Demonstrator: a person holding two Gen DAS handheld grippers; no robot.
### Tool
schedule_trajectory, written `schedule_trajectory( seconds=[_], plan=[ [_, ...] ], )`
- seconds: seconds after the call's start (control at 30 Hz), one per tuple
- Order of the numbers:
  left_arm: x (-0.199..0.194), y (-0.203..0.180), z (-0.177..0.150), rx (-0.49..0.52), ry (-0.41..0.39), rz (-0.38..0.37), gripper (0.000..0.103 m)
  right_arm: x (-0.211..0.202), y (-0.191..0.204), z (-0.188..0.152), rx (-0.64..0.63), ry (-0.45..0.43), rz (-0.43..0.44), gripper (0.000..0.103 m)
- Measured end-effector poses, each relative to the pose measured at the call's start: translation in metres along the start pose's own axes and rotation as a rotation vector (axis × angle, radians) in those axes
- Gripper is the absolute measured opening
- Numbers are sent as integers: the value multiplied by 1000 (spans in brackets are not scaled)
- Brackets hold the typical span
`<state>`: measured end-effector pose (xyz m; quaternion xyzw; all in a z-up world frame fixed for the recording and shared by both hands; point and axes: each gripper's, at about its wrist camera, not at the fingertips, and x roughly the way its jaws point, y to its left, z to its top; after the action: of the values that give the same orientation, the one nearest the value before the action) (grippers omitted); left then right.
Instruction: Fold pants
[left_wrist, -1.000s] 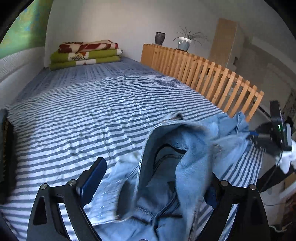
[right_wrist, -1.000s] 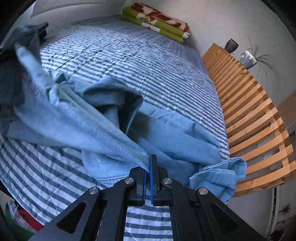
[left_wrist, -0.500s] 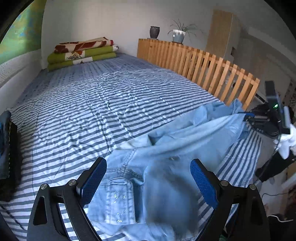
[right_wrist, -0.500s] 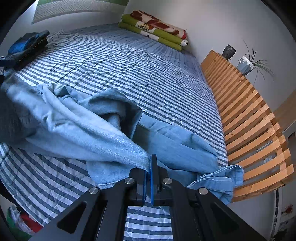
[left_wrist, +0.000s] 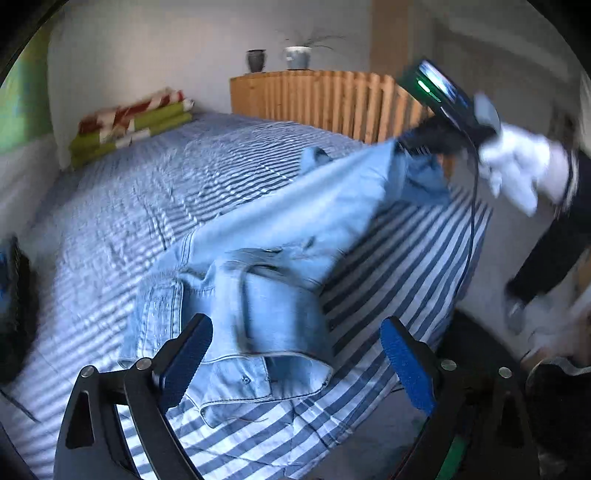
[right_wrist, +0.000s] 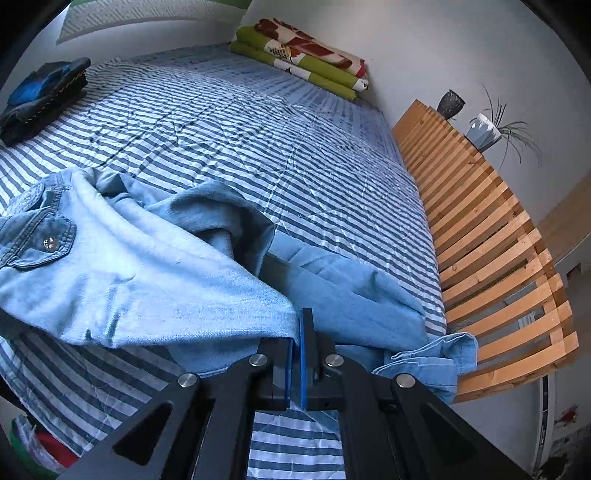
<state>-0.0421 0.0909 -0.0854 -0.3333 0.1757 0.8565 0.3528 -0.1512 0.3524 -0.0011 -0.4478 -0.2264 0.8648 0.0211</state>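
The pants (right_wrist: 147, 280), pale blue denim, lay in a loose heap near the foot corner of the striped bed (right_wrist: 258, 147), waistband end toward the left gripper and one leg stretched up to the right gripper.

The right gripper (right_wrist: 297, 354) was closed tight, its blue pads pinching the hem of that leg, so the cloth ran taut from the jaws back toward the heap. The left gripper (left_wrist: 295, 354) stood wide open and held nothing; the waistband and pocket (left_wrist: 162, 306) lay just beyond and between its fingers, apparently untouched.

To do this step well, the free gripper would probably need to take the waistband at one corner, catching all layers, while the other kept its pinch. Then the two could draw apart to pull the garment flat on the bed before any fold. The second leg (right_wrist: 369, 295) lay bunched by the wooden slatted frame (right_wrist: 498, 258) and likely needed straightening too.
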Motion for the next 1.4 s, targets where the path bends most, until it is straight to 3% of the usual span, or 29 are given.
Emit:
schedule_trajectory(
  seconds=[0.07,0.13,0.2,0.27,0.37,0.57,0.63,0.73,1.0,1.23,1.33,1.4],
  plan=[
    [9,-11,1,49,2,57,94,1,-1,0,0,5,-3,2],
    [21,-14,3,32,13,71,93,-1,0,-1,-3,4,-7,2],
    [32,-9,7,-12,19,66,76,-6,0,-3,-8,0,-11,2],
    [35,1,12,-41,25,95,23,-11,1,-5,-15,-4,-18,2],
    [17,27,22,-128,-30,133,7,-24,-1,-4,-18,-21,-39,2],
    [-66,76,55,-191,-185,227,6,-100,-12,32,-1,-191,-67,2],
    [-111,96,72,-230,-270,264,6,-133,-9,51,-14,-268,-90,2],
    [-182,126,85,-307,-387,259,6,-177,-5,74,-13,-358,-86,2],
    [-325,137,75,-299,-550,357,6,-296,14,116,5,-612,-64,2],
    [-412,148,57,-295,-604,459,6,-364,47,129,-59,-784,-22,2],
    [-409,168,47,-319,-549,480,6,-357,62,140,-89,-790,15,2],
    [-386,186,40,-339,-489,494,6,-333,74,153,-107,-755,40,2]
  ],
)
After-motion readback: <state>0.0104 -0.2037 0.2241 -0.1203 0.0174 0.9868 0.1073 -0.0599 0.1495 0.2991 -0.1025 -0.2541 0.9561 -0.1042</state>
